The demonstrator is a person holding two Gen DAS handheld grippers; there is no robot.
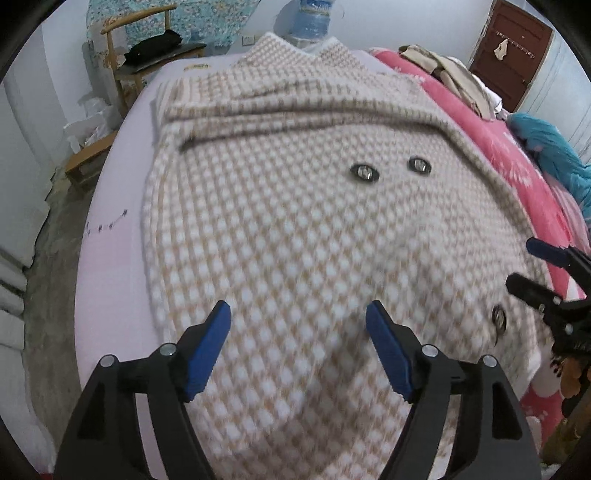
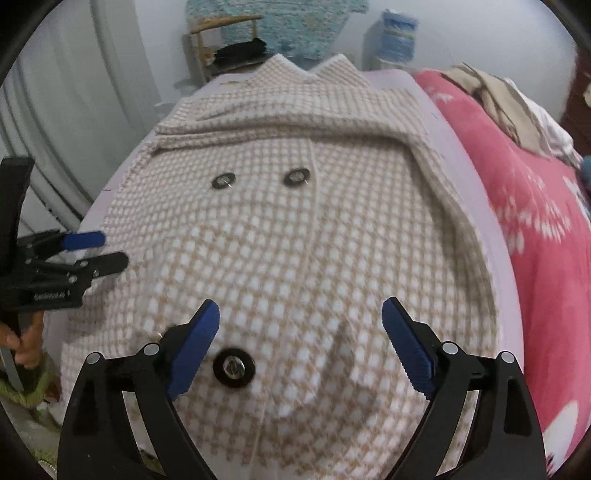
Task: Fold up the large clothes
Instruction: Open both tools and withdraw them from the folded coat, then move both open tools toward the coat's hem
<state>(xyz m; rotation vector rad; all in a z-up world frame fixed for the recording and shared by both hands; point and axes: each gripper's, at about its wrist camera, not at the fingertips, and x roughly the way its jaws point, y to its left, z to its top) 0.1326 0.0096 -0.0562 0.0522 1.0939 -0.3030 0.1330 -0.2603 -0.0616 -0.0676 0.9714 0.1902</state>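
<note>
Both your left gripper [image 1: 297,314] and right gripper [image 2: 301,314] hover spread over the checked coat [image 1: 295,229], pink blanket [image 1: 517,155] alongside.

Wooden chair [image 1: 147,48] by pale wall [image 1: 424,22], brown door [image 1: 513,55], concrete floor [image 1: 55,229]

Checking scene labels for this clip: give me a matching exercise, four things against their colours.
Things:
1. coat
2. quilt
3. water bottle
4. door

Colours:
A. dark brown
B. beige and white check
C. blue
D. pink with white print

Pairs: 1-B, 2-D, 3-C, 4-A
</note>
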